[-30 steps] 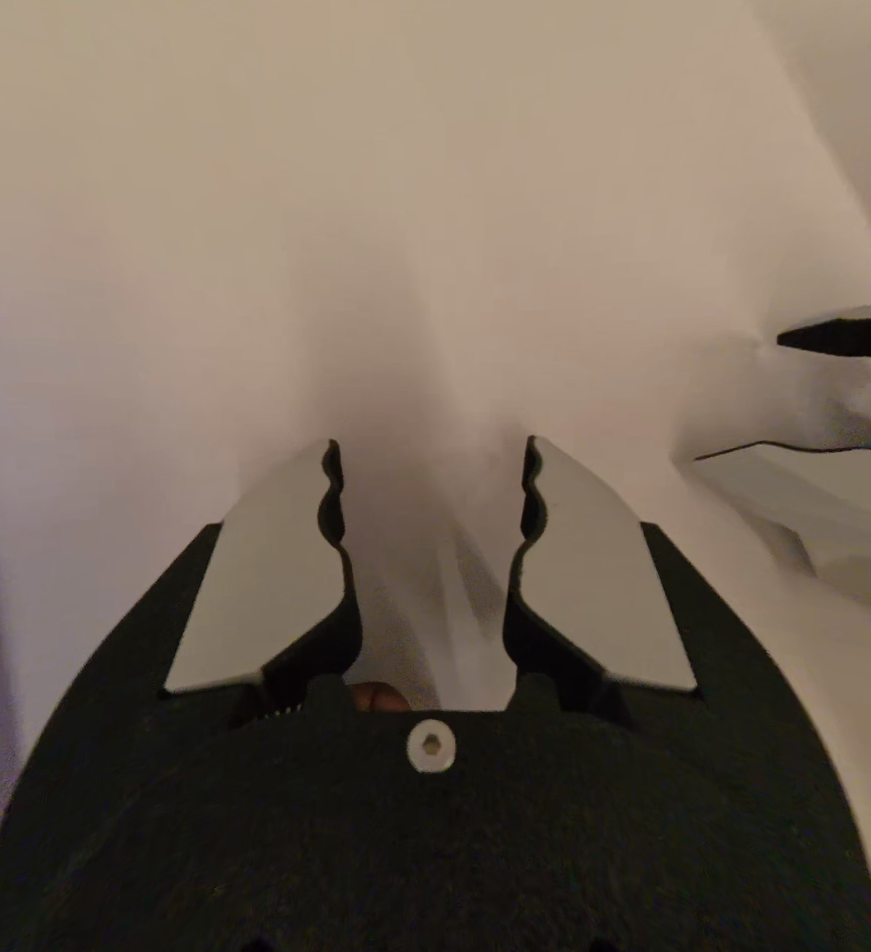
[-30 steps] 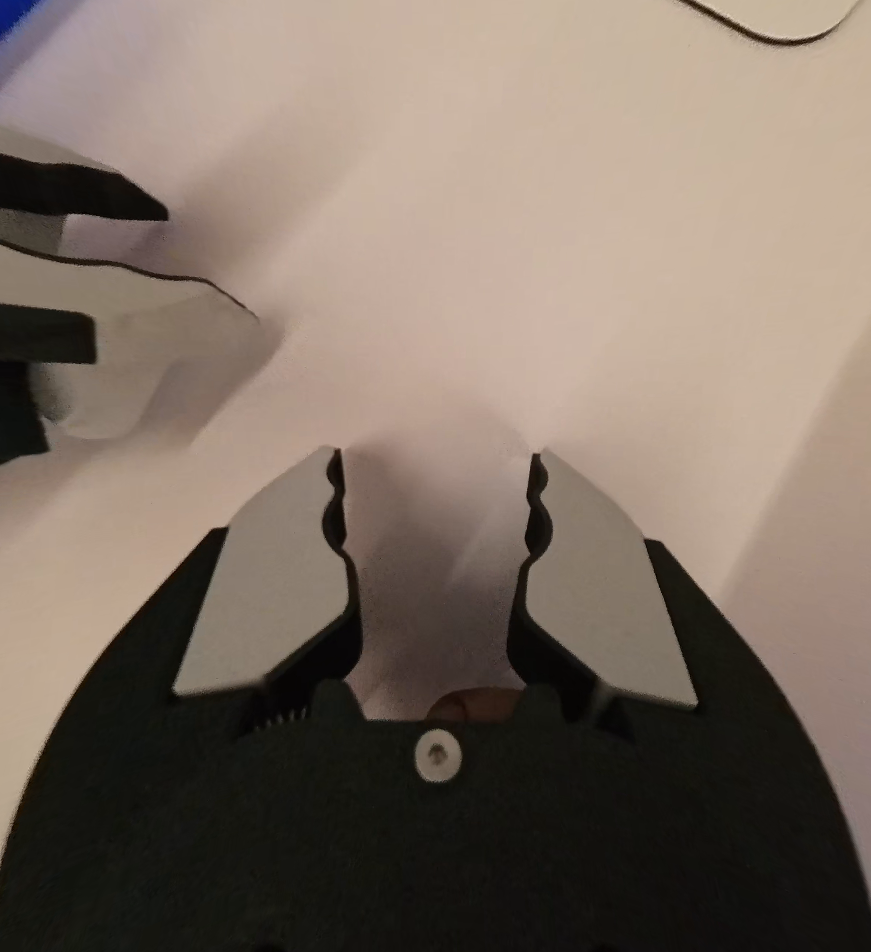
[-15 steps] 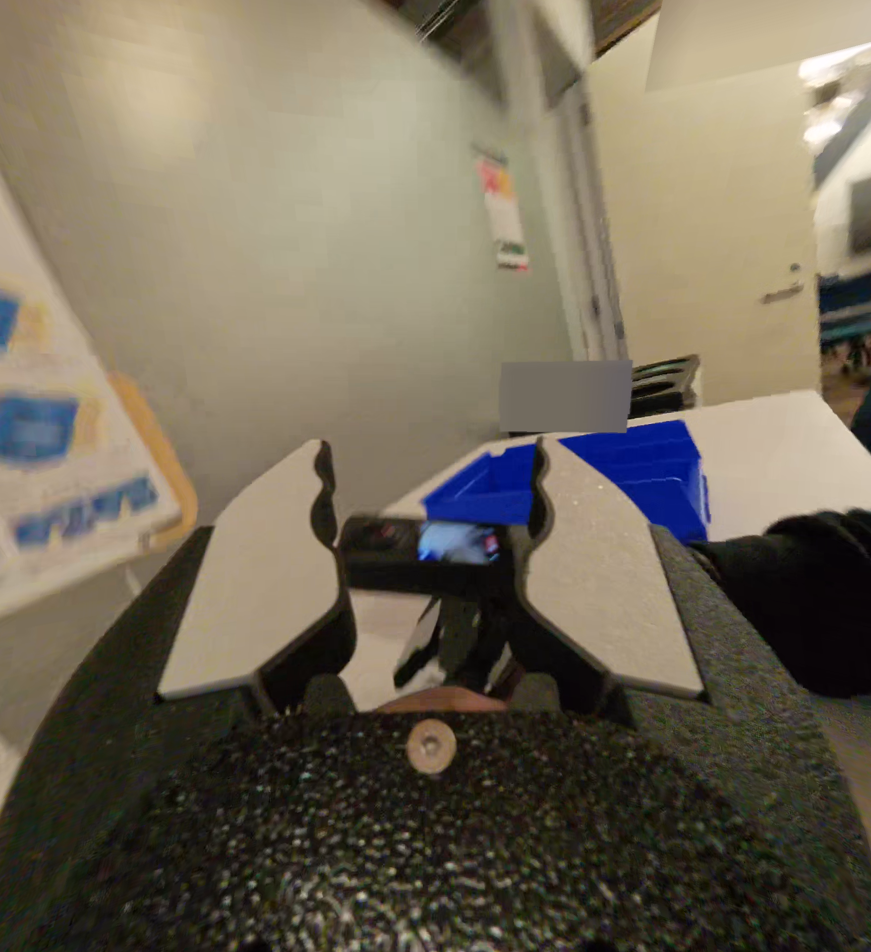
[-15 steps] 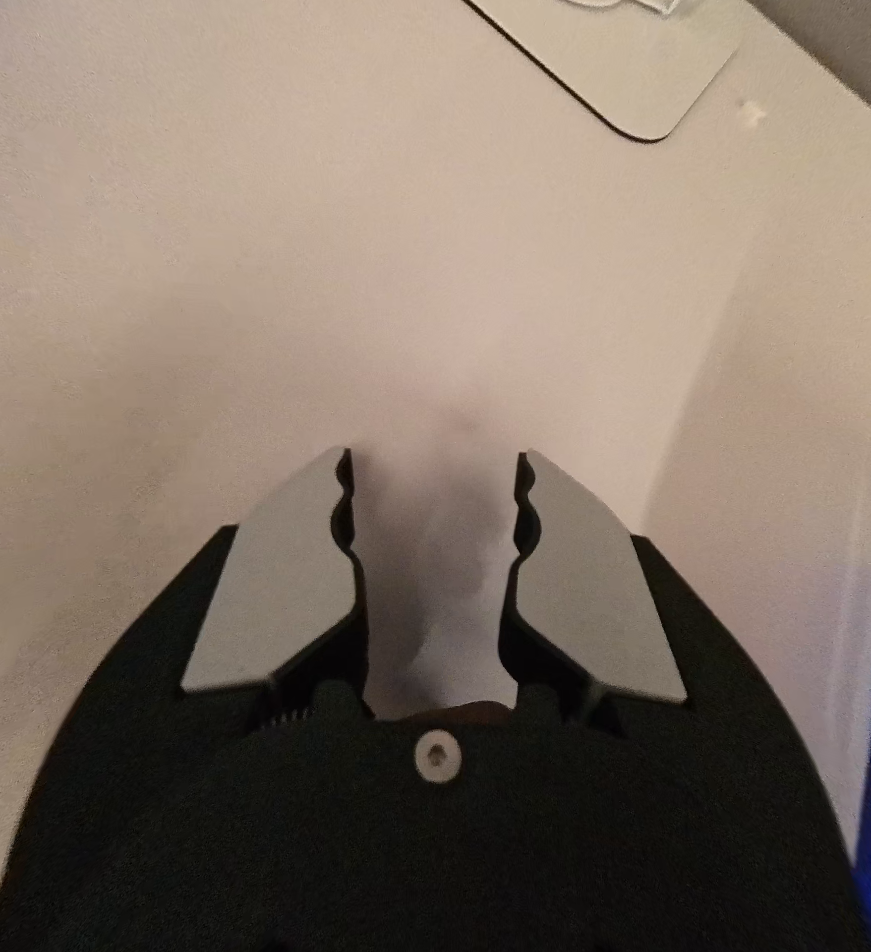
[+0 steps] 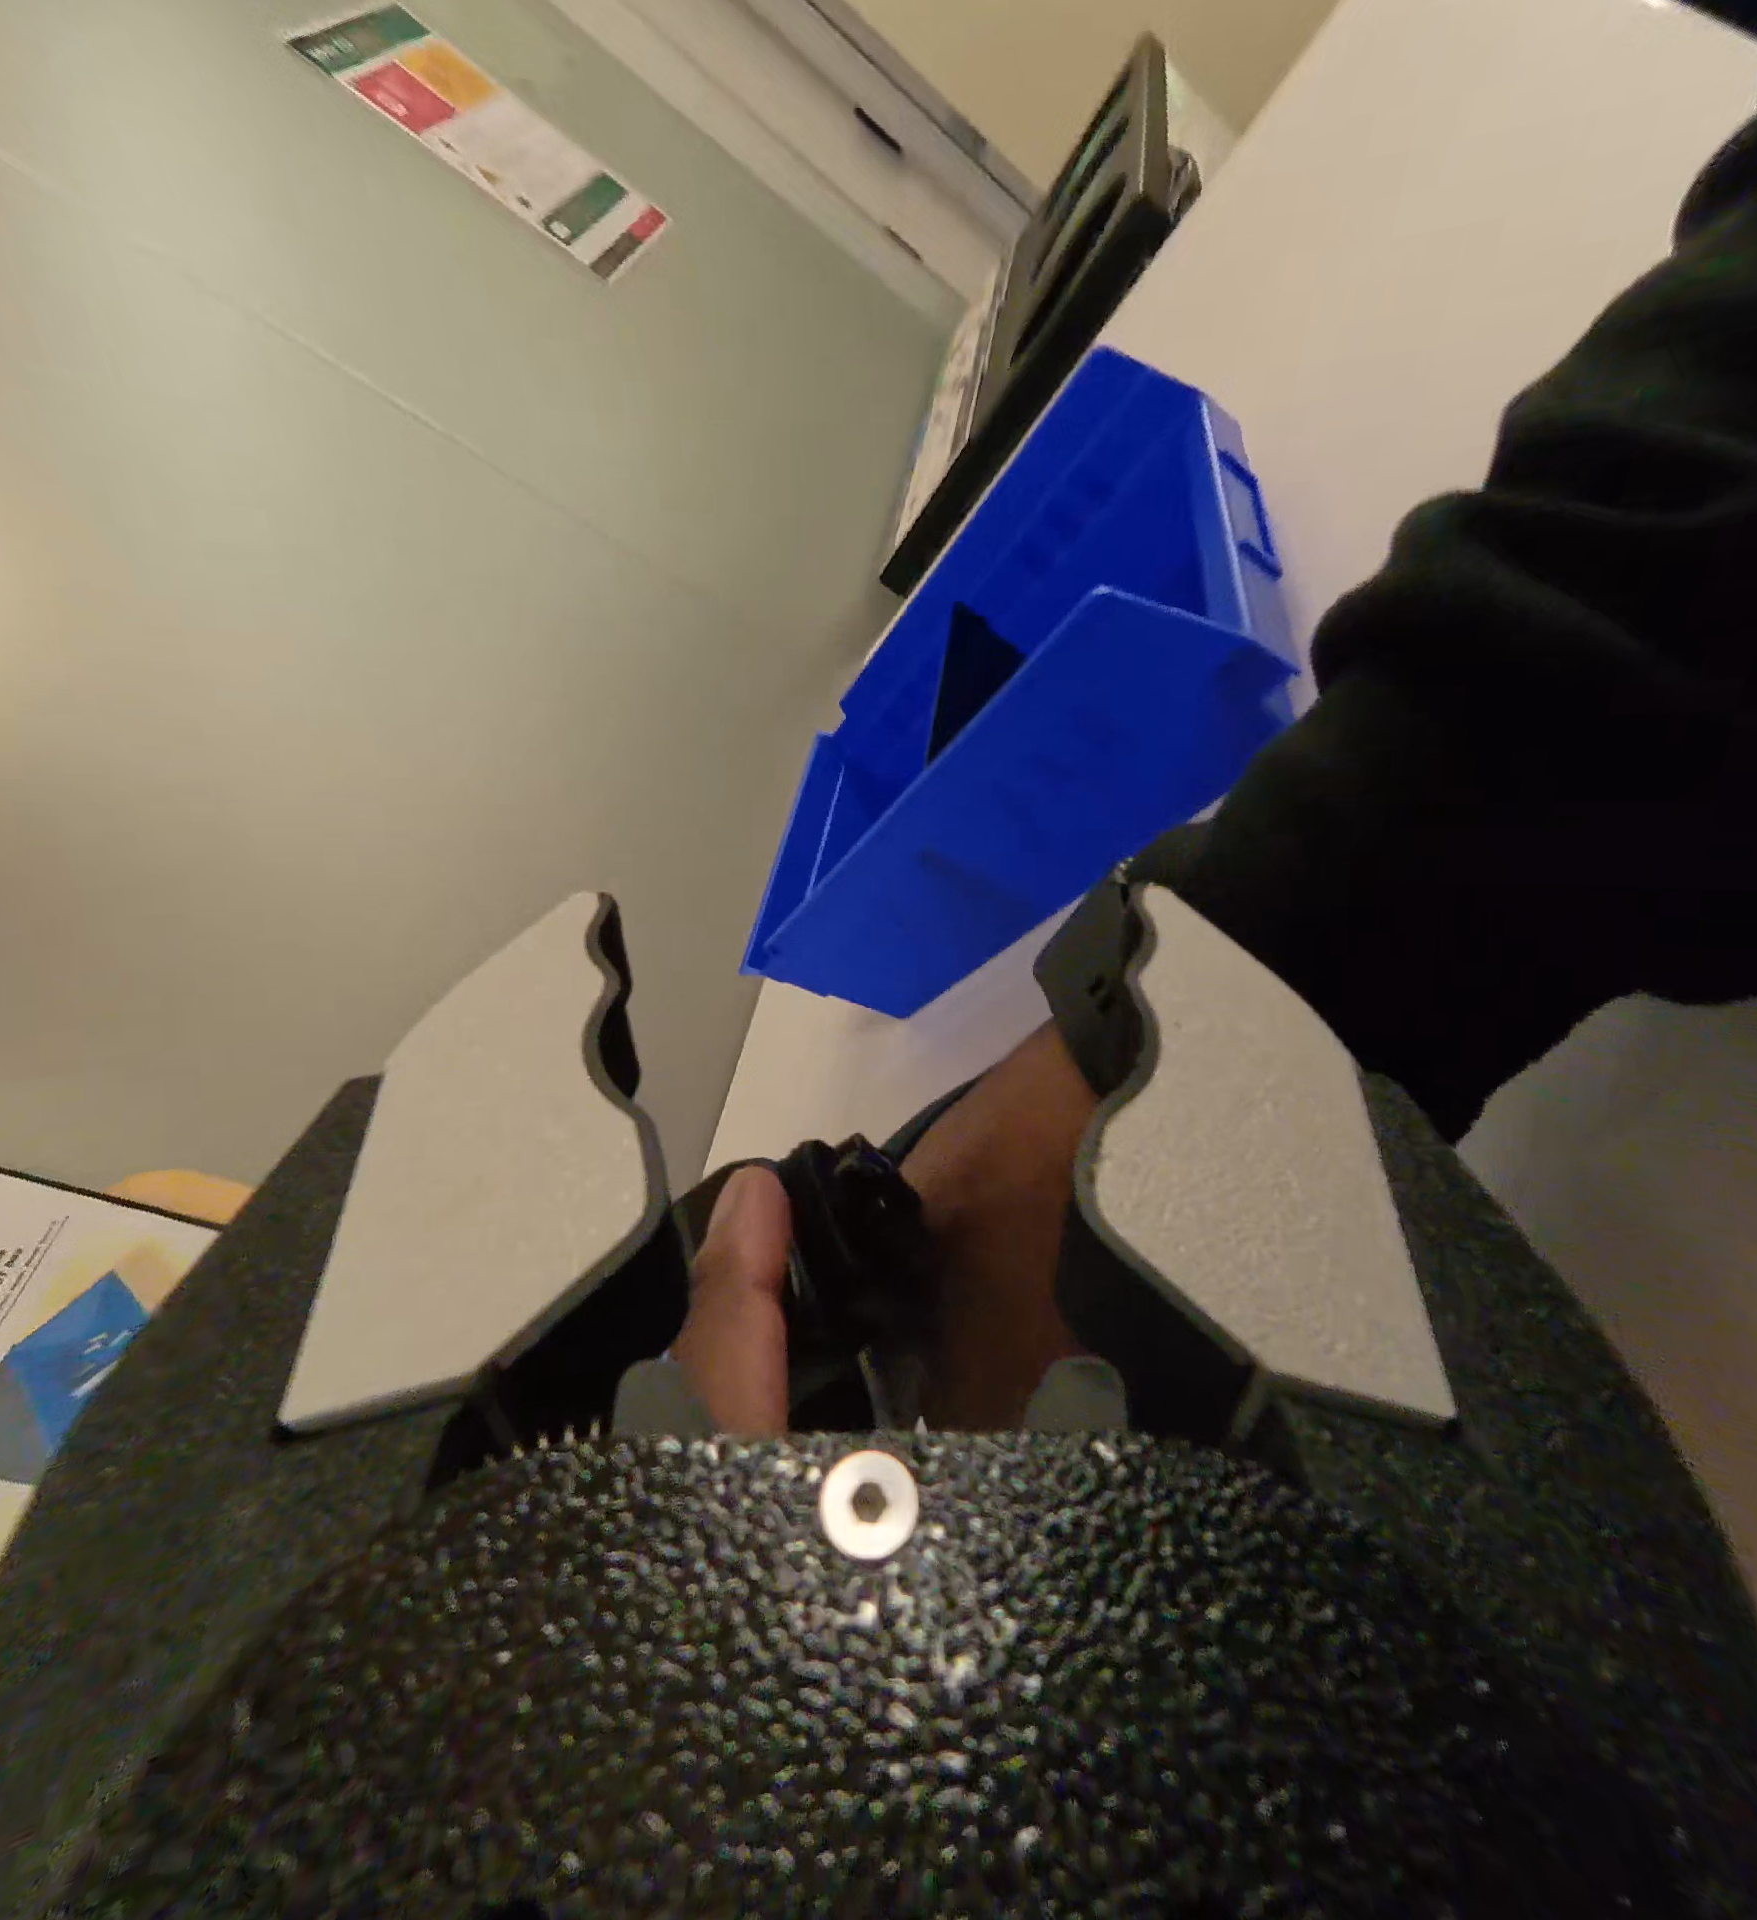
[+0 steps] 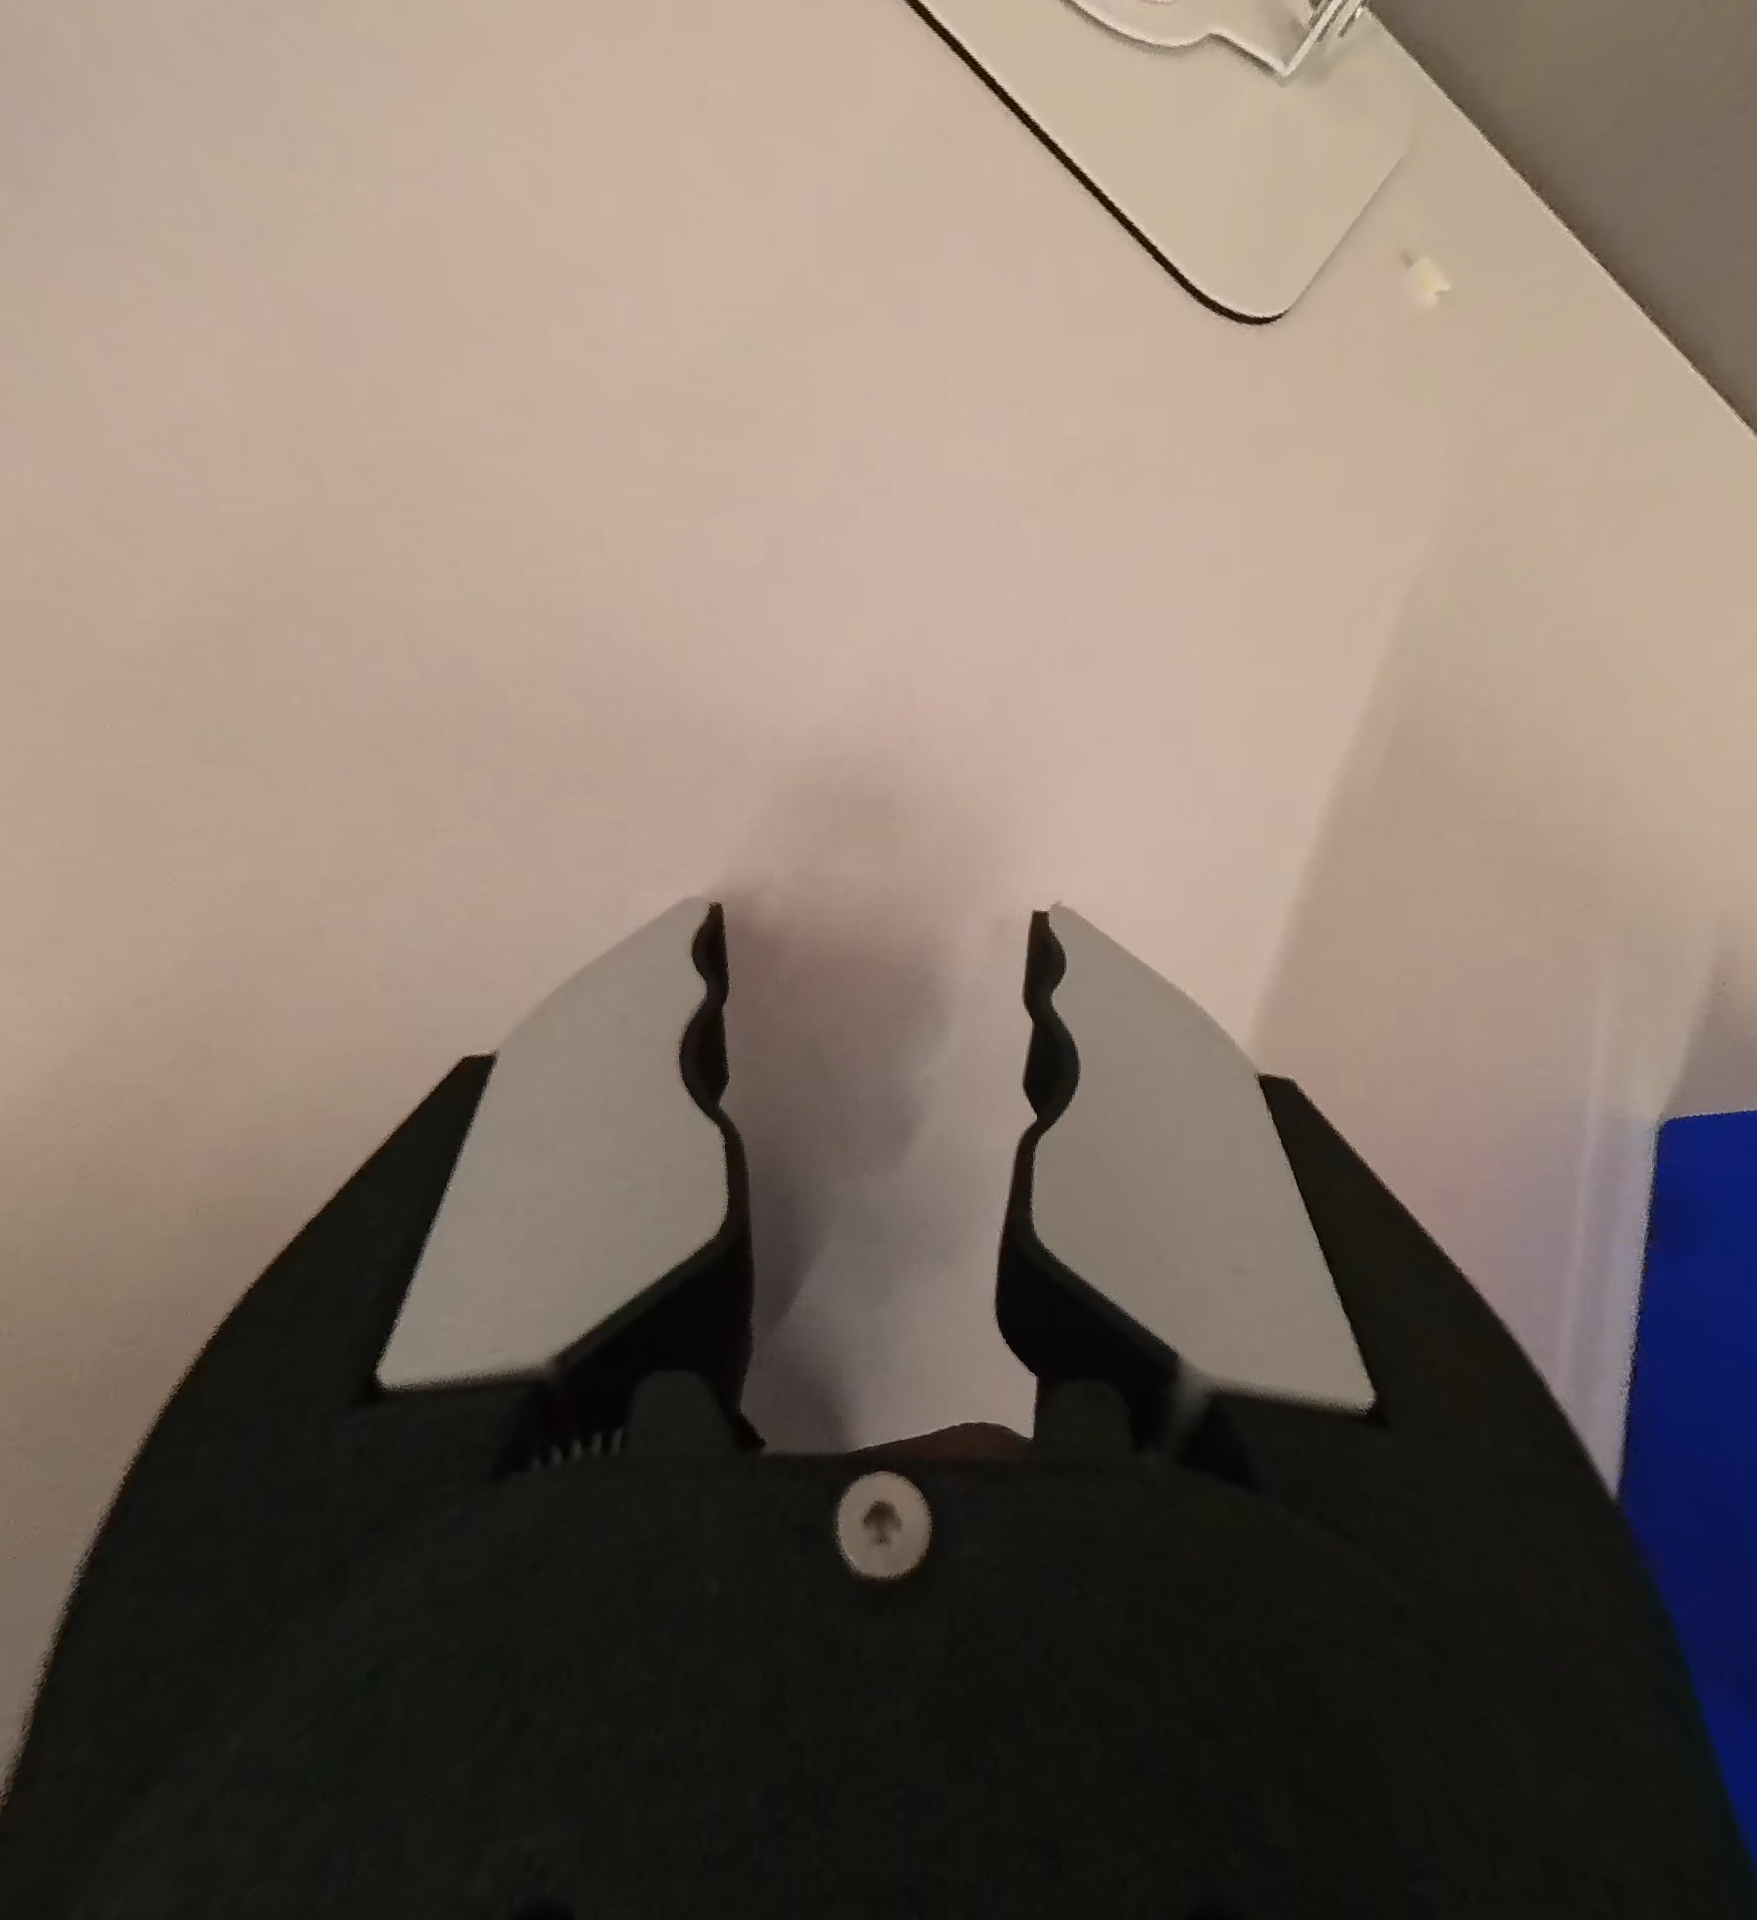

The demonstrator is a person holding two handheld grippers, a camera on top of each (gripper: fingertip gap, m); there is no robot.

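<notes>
My left gripper (image 5: 866, 904) is open and holds nothing. It is lifted off the table and rolled sideways, and faces a grey wall and a blue bin (image 5: 1040, 769) on the white table (image 5: 1425, 208). A hand (image 5: 739, 1299) on a black object shows low between its fingers, and a black sleeve (image 5: 1580, 623) crosses to the right. My right gripper (image 6: 876, 914) is open and holds nothing. It is close above the bare white table (image 6: 541, 520), with its shadow just ahead of the fingertips. The blue bin (image 6: 1736, 1455) is at its right edge.
A white mat with a dark rim (image 6: 1217, 156) lies at the far right of the table, with a clear plastic piece (image 6: 1217, 31) on it. A black tray (image 5: 1082, 260) stands beyond the bin. A poster (image 5: 500, 135) hangs on the wall. The table edge (image 6: 1580, 364) runs diagonally at right. The gap from one gripper's tips to the other's is roughly 40 cm.
My left gripper swung up from the table to face the room, then rolled sideways. My right gripper's jaws narrowed a little, still on nothing, as it shifted toward the mat and bin.
</notes>
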